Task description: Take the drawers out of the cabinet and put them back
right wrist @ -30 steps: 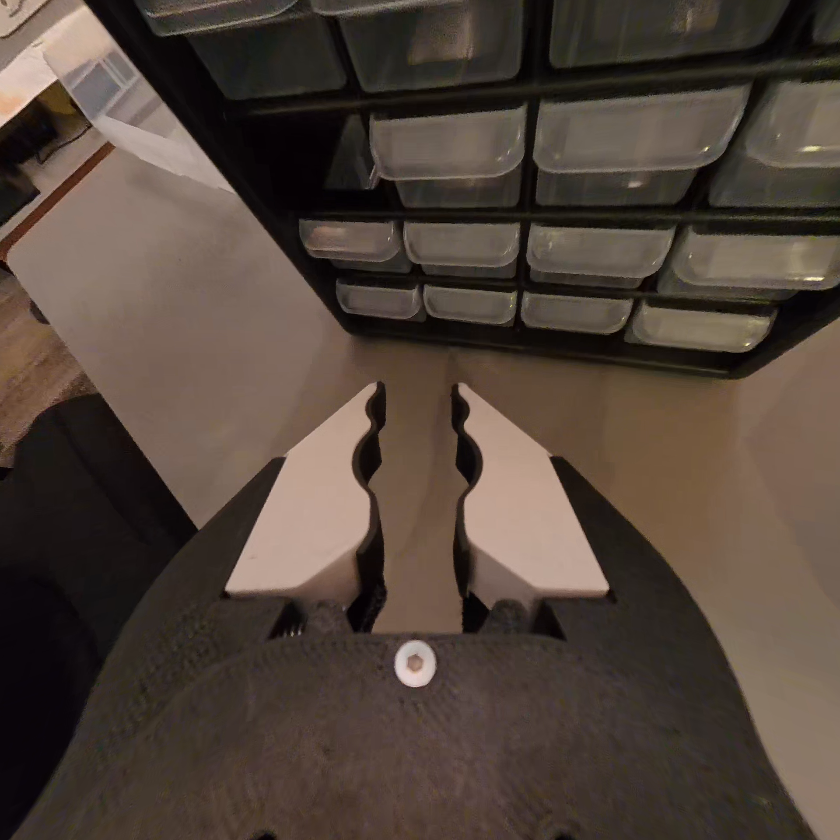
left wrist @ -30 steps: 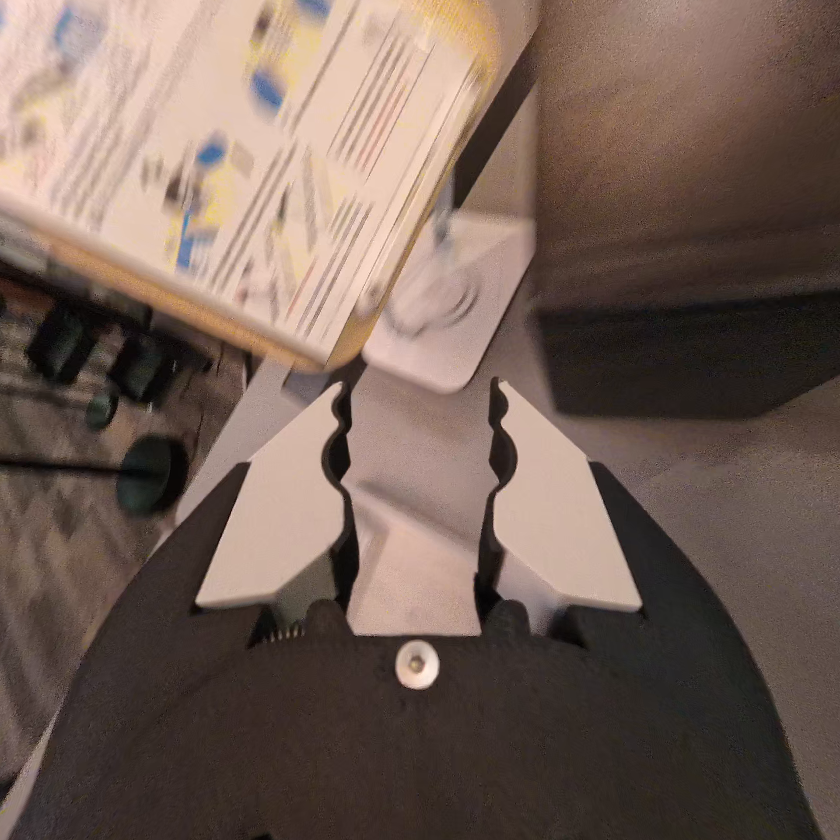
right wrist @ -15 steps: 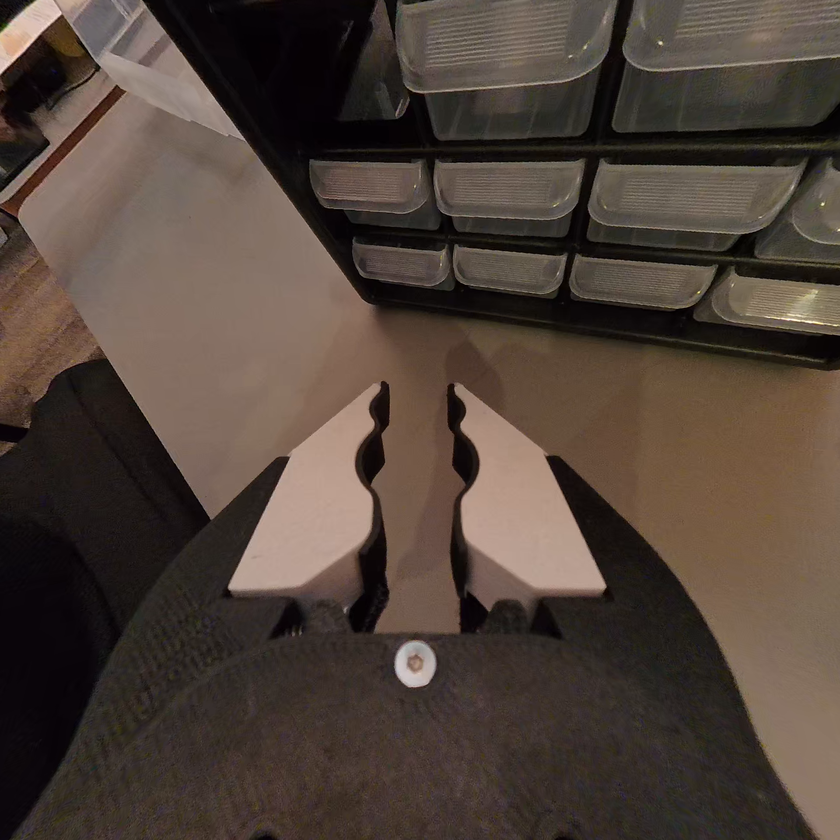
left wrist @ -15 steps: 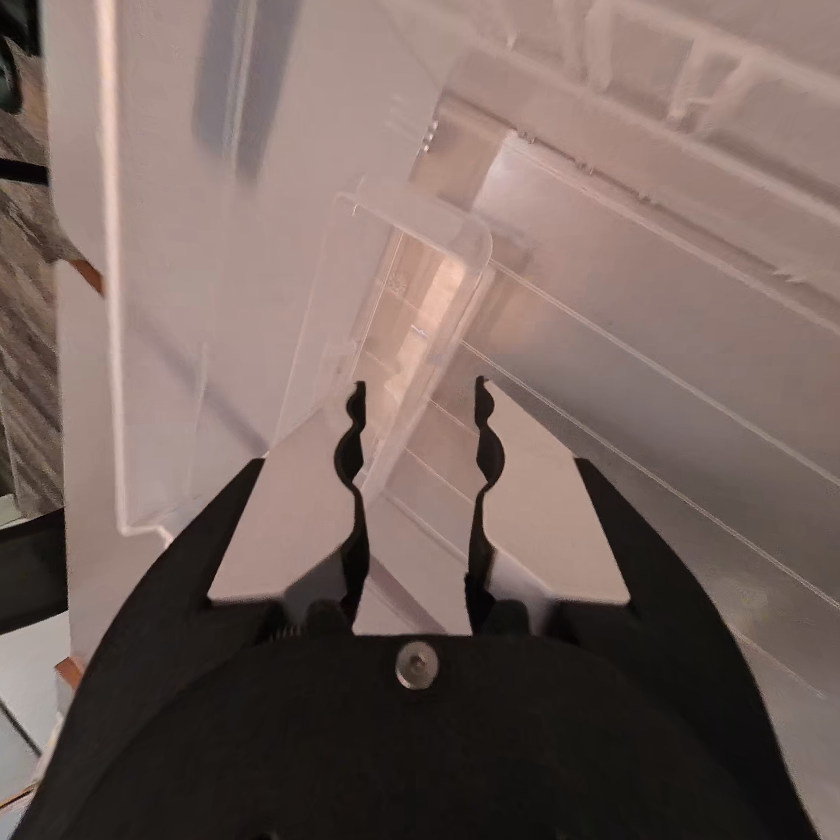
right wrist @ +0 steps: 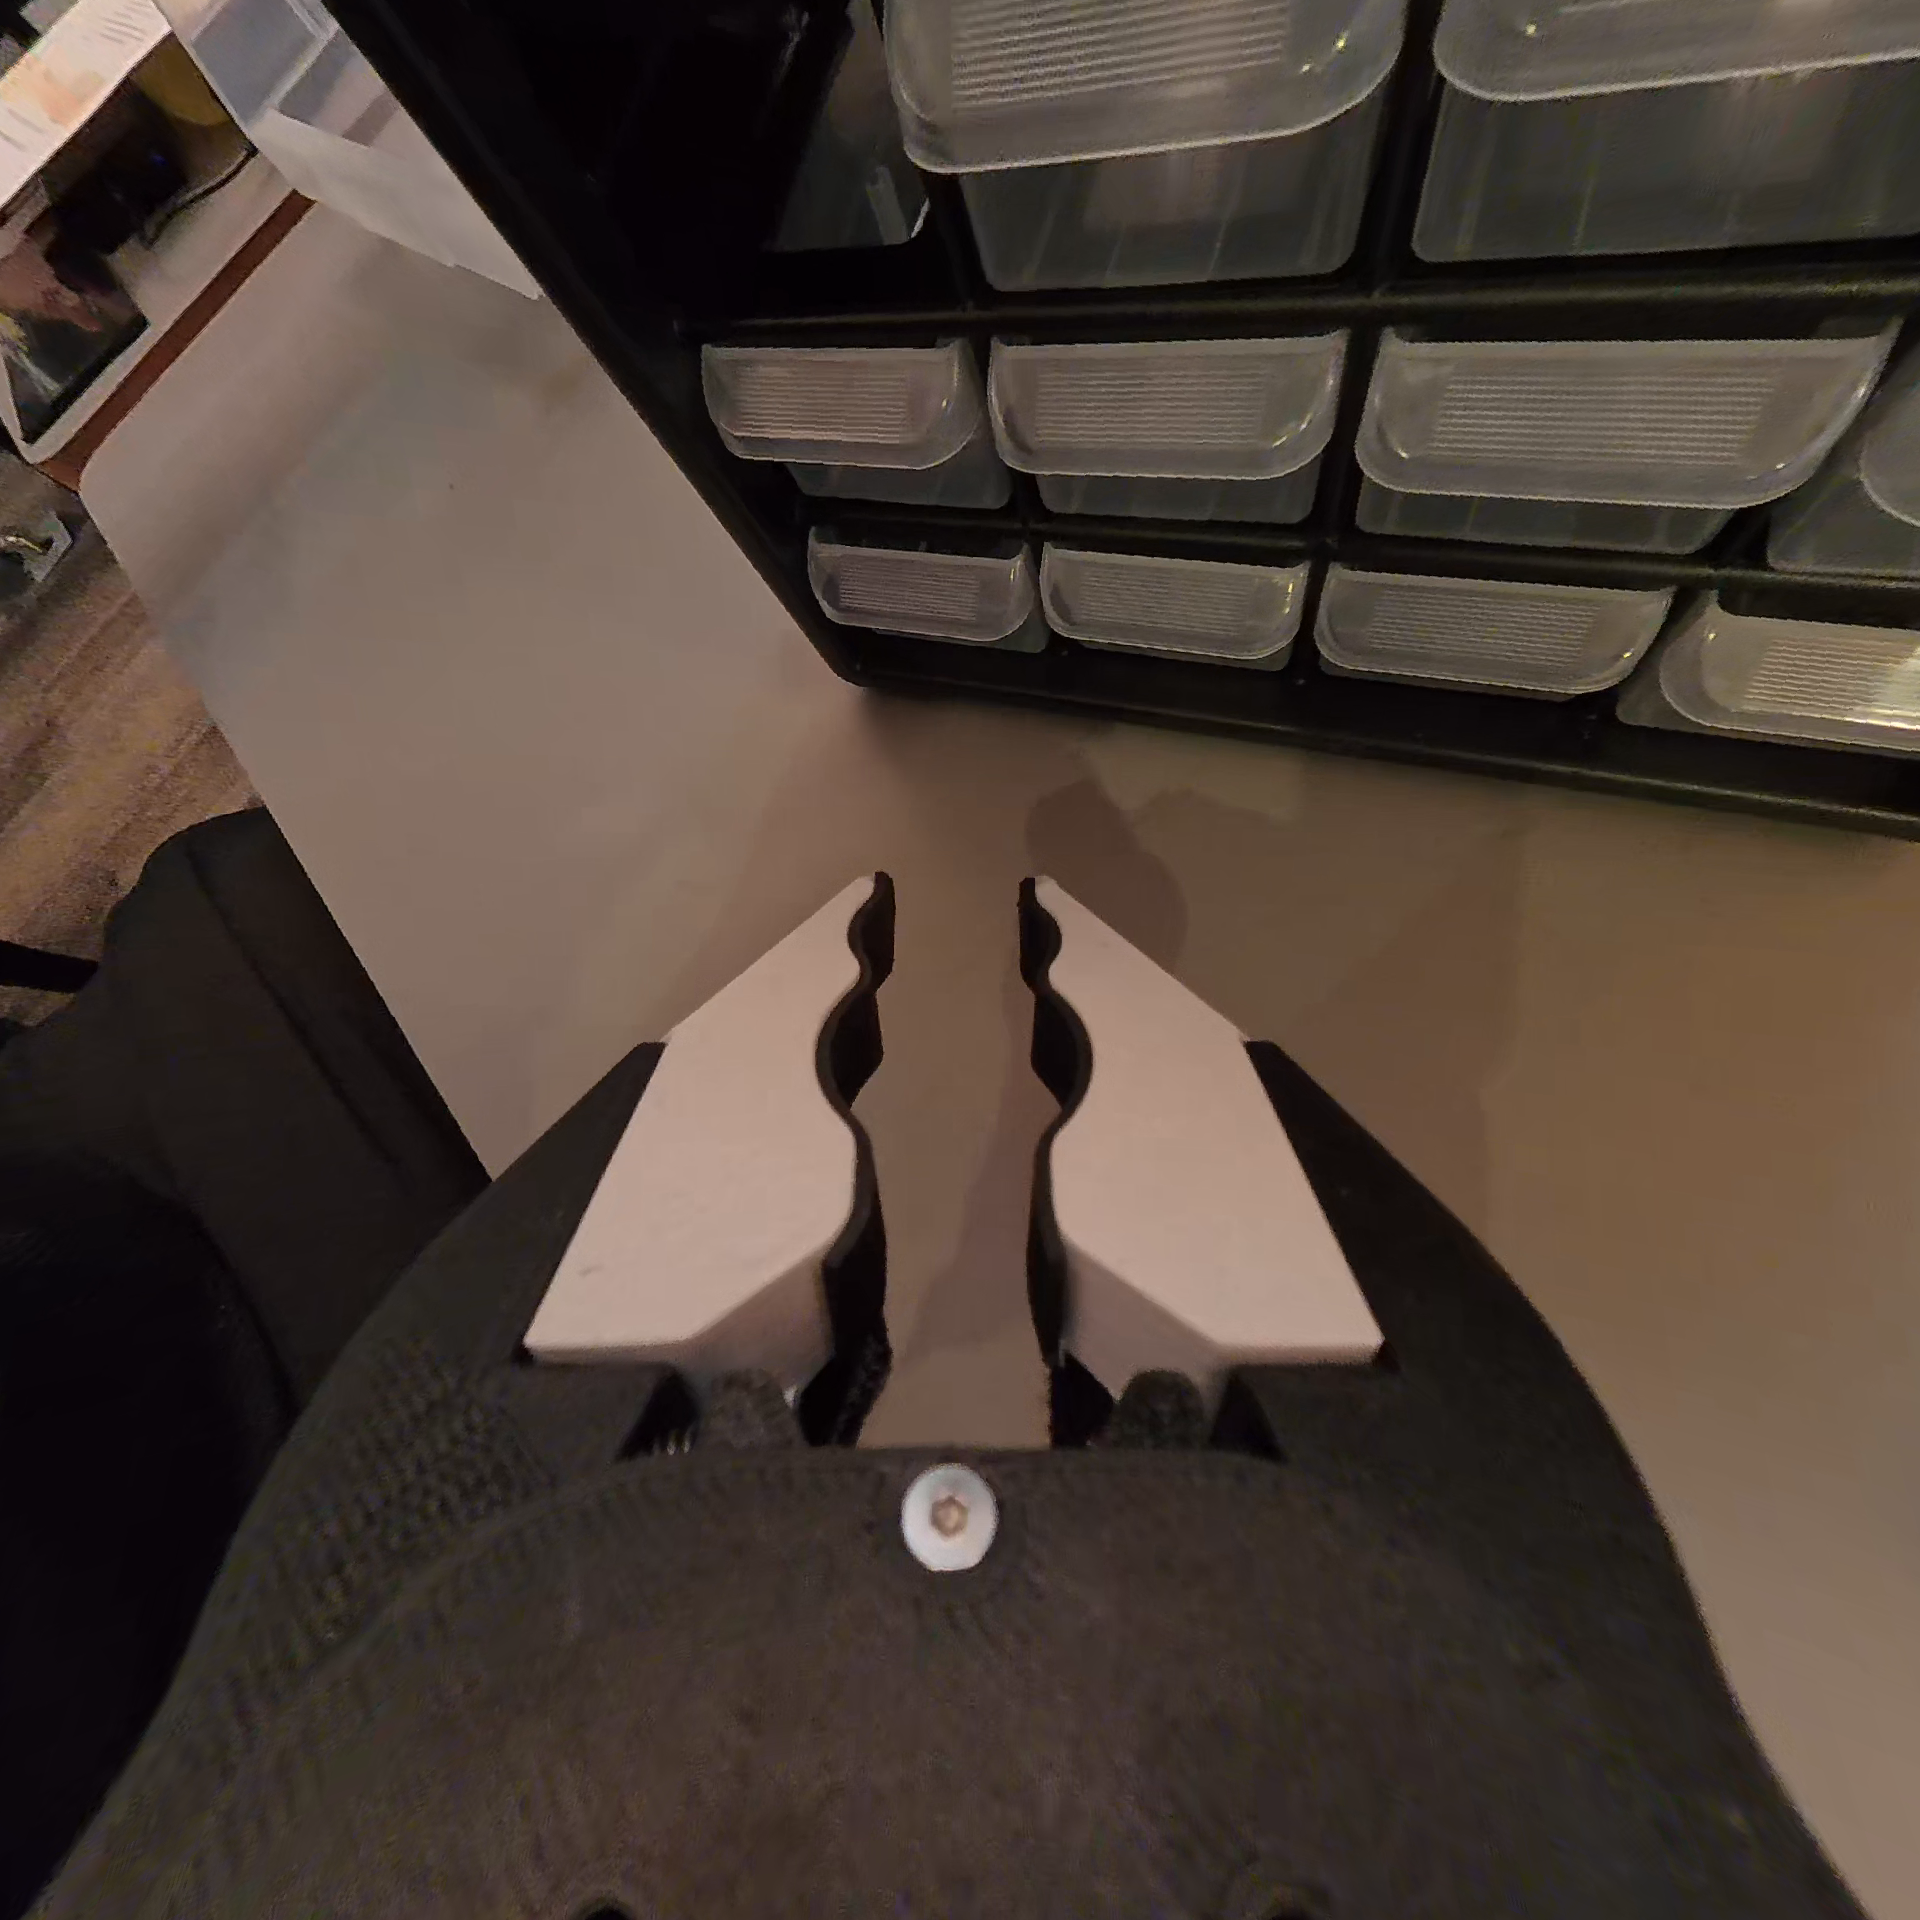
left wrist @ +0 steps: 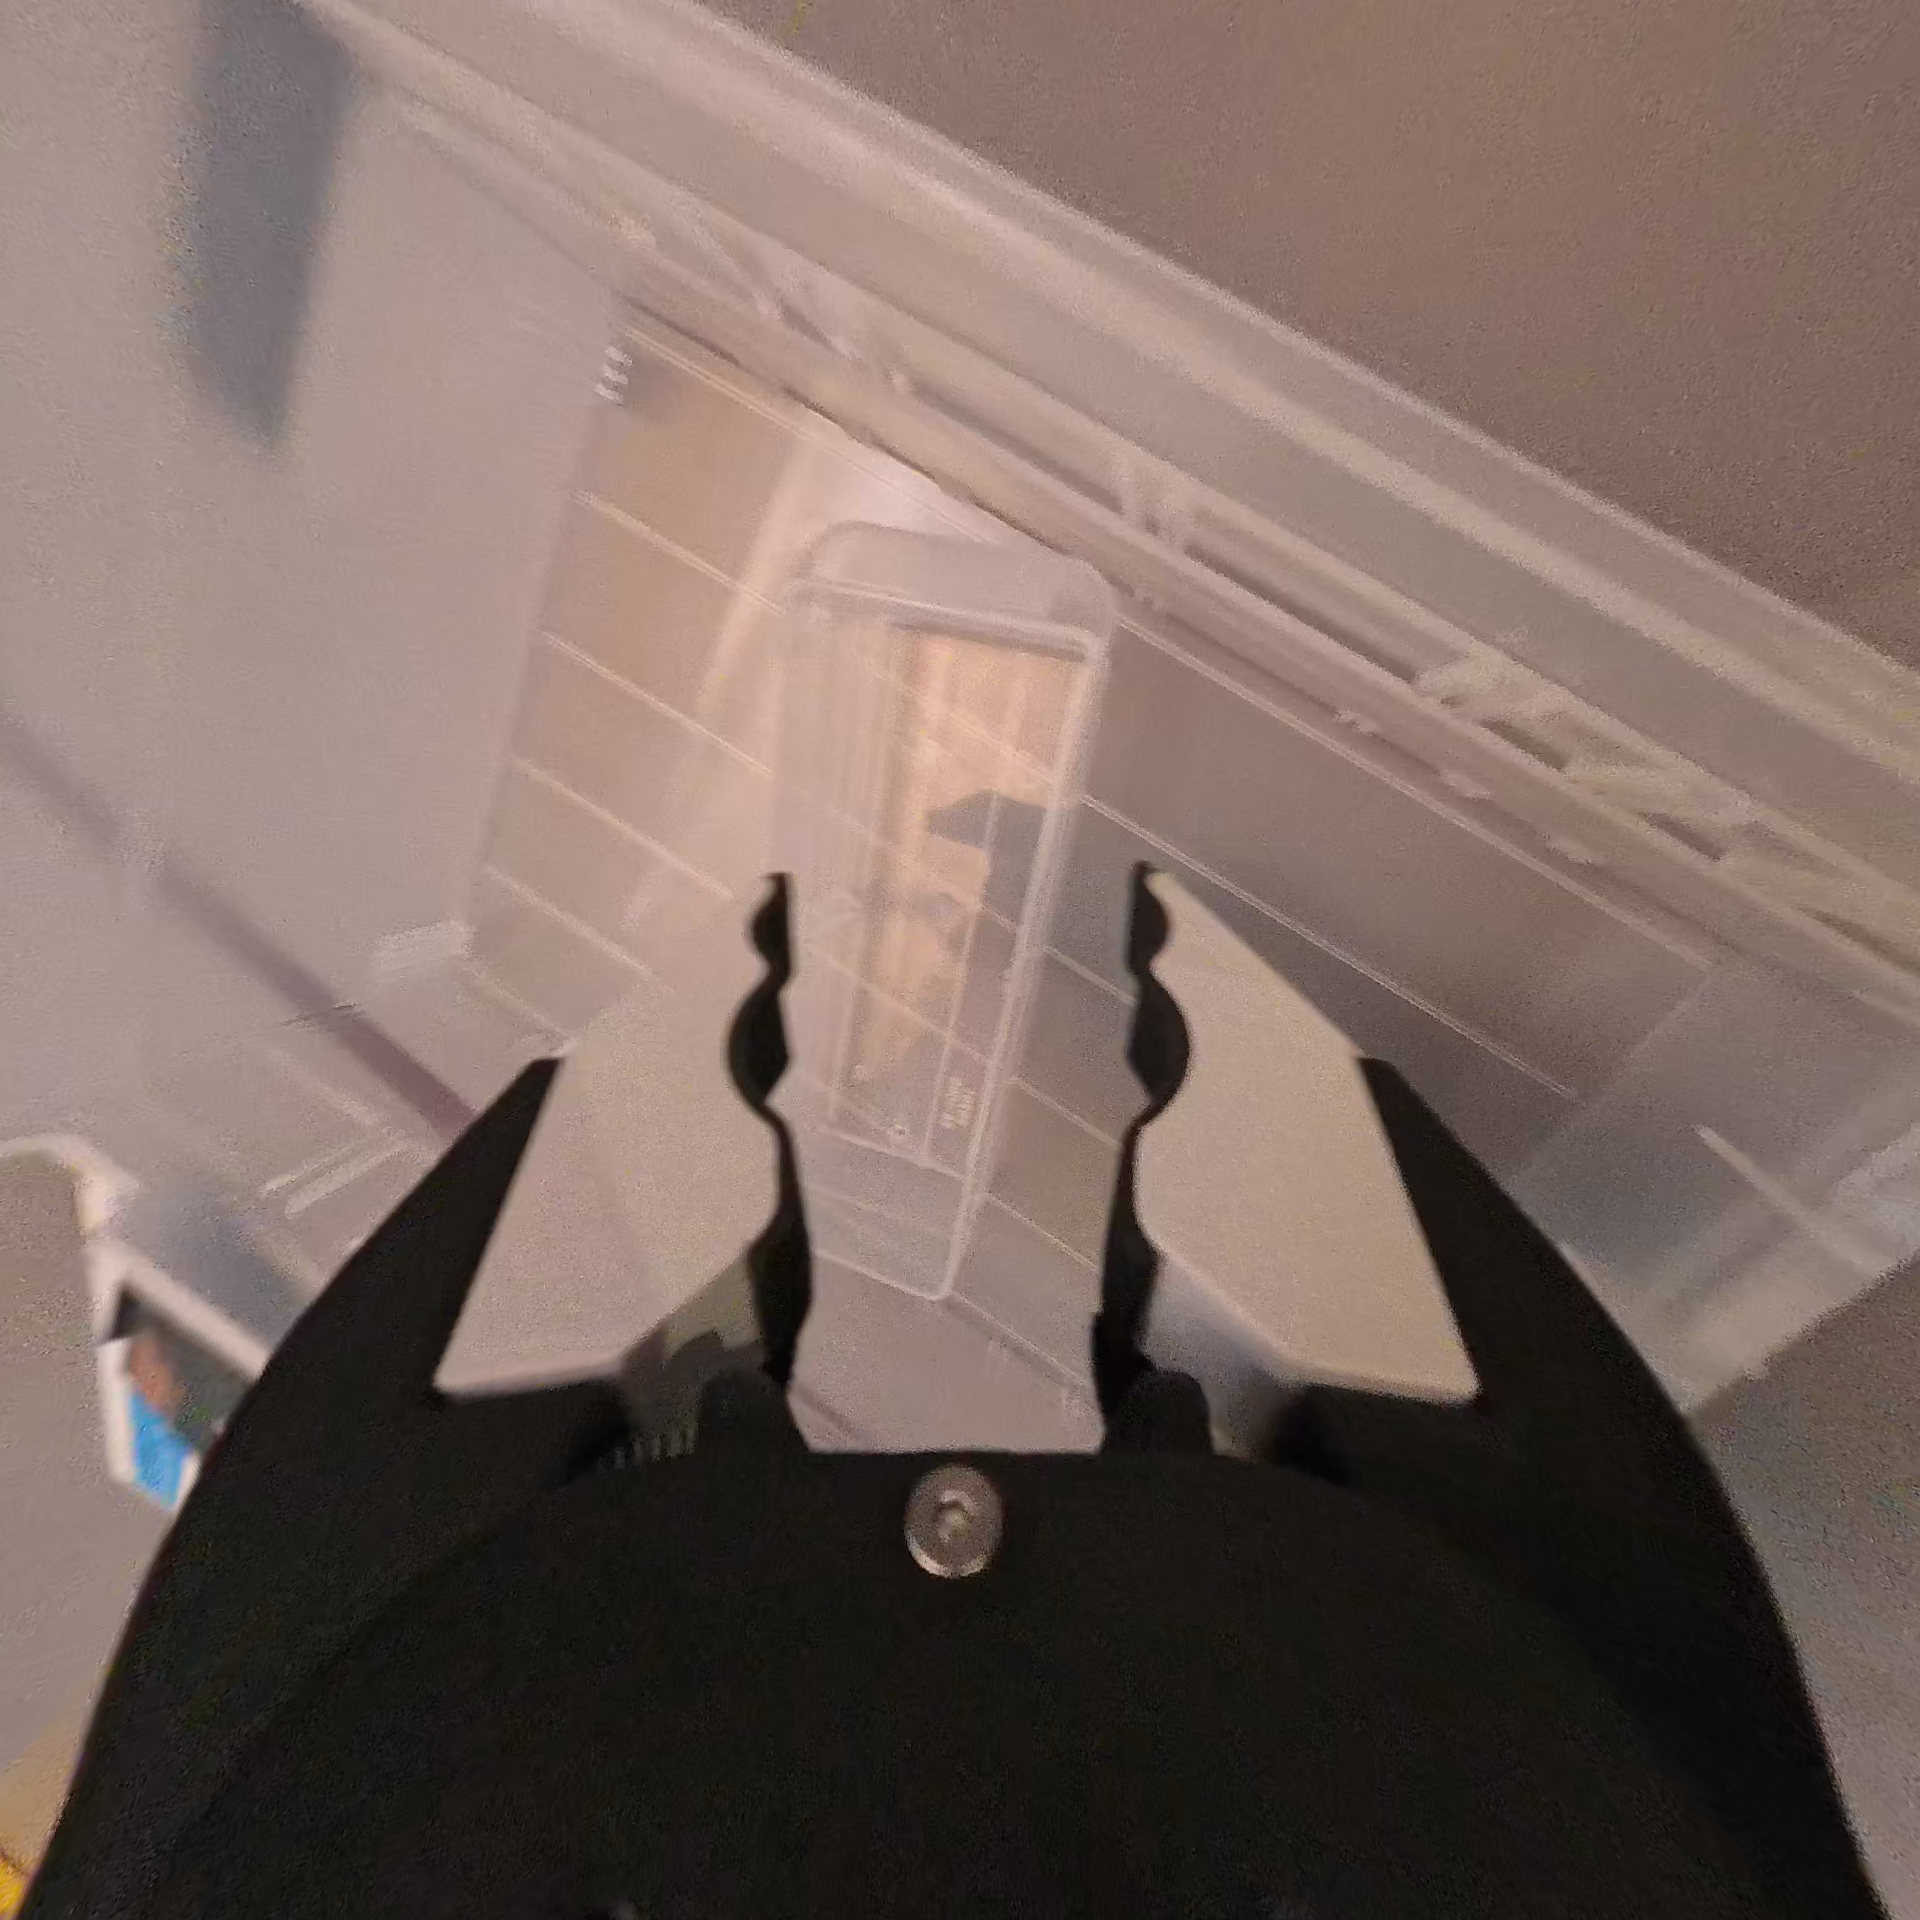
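Note:
In the left wrist view my left gripper (left wrist: 958, 878) is open wide inside a large clear plastic bin (left wrist: 1351, 436). A small clear drawer (left wrist: 966, 727) lies on the bin's floor, lined up between my fingers. There is a gap on both sides and neither pad presses on it. In the right wrist view my right gripper (right wrist: 956, 883) is open a little and empty above the beige table (right wrist: 520, 727). It is in front of the black cabinet (right wrist: 1143, 301), which holds several clear drawers (right wrist: 1164, 405). The slot at the cabinet's upper left (right wrist: 727, 125) is dark and has no drawer front.
The clear bin also shows in the right wrist view (right wrist: 343, 156), on the table left of the cabinet. A dark chair or cushion (right wrist: 156, 1143) sits off the table's left edge. A small white-framed object (left wrist: 156, 1403) shows at the lower left of the left wrist view.
My left gripper swung from a printed sheet and the table into the bin. The drawer is now centred between its fingers, which stand wider than half a second ago. My right gripper moved closer to the cabinet.

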Action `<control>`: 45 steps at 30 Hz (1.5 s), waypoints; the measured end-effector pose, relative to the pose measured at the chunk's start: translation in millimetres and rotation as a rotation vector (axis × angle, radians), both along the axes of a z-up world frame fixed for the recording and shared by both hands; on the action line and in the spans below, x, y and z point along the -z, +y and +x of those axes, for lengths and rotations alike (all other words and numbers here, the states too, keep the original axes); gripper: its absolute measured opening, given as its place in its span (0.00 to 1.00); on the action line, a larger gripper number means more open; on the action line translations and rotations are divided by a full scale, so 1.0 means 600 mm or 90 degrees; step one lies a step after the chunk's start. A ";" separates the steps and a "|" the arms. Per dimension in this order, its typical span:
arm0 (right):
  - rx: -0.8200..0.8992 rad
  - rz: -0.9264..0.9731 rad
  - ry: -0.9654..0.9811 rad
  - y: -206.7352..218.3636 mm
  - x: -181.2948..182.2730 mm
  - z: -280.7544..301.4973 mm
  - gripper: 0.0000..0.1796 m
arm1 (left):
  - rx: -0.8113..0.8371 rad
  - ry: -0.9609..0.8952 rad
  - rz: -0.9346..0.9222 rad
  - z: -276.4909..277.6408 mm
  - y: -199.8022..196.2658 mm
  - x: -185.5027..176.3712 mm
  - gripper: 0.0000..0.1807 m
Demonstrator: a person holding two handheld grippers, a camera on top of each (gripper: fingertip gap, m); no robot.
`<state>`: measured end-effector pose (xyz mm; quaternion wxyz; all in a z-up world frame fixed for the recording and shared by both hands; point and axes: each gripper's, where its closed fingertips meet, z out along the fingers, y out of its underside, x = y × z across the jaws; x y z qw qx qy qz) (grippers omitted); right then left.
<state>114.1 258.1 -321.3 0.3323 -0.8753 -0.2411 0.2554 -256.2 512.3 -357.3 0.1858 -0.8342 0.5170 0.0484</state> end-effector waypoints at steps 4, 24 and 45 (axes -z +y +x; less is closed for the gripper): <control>0.001 0.004 0.007 -0.002 -0.007 0.002 0.12 | -0.020 0.060 0.020 -0.044 0.021 0.017 0.48; -0.154 0.122 0.085 -0.069 -0.105 -0.039 0.27 | 0.104 -0.045 0.103 0.083 -0.256 -0.236 0.33; -0.303 0.029 -0.153 -0.120 0.106 -0.147 0.50 | 0.419 -0.040 -0.040 0.426 -0.504 0.040 0.36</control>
